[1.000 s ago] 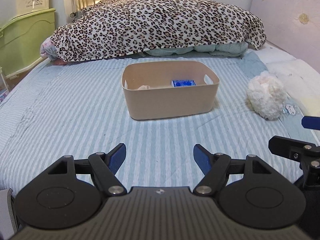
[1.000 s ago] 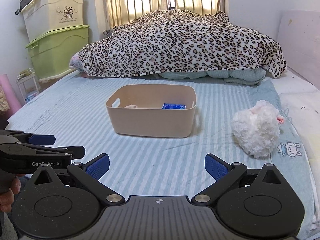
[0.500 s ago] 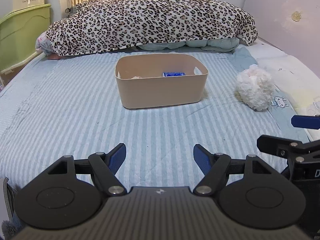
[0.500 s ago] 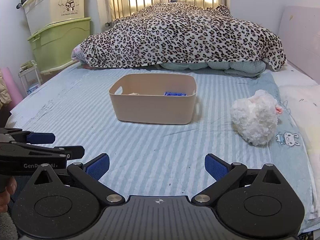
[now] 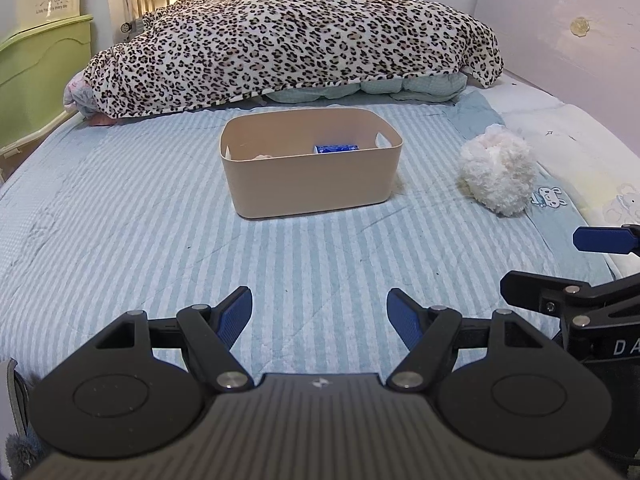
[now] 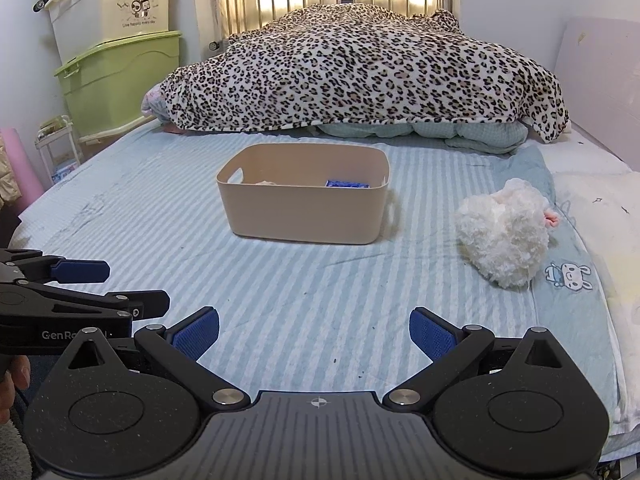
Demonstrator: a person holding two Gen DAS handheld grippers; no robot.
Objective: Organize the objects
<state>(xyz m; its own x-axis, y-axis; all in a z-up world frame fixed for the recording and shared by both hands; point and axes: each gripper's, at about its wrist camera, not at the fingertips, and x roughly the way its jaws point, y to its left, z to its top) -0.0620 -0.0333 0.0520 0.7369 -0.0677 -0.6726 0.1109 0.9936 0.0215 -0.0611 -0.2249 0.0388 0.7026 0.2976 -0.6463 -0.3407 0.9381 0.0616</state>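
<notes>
Now both grippers, left (image 5: 319, 312) & right (image 6: 314, 330), wide open, empty; next we reach fluffy white plush toy (image 6: 502, 236) for beige plastic bin (image 6: 304, 216).

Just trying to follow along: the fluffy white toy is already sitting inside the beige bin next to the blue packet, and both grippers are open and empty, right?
Not quite. The fluffy white toy lies on the striped bedsheet to the right of the beige bin, not inside it; the right wrist view shows this. The blue packet is in the bin, and the left gripper and right gripper are open and empty.
</notes>
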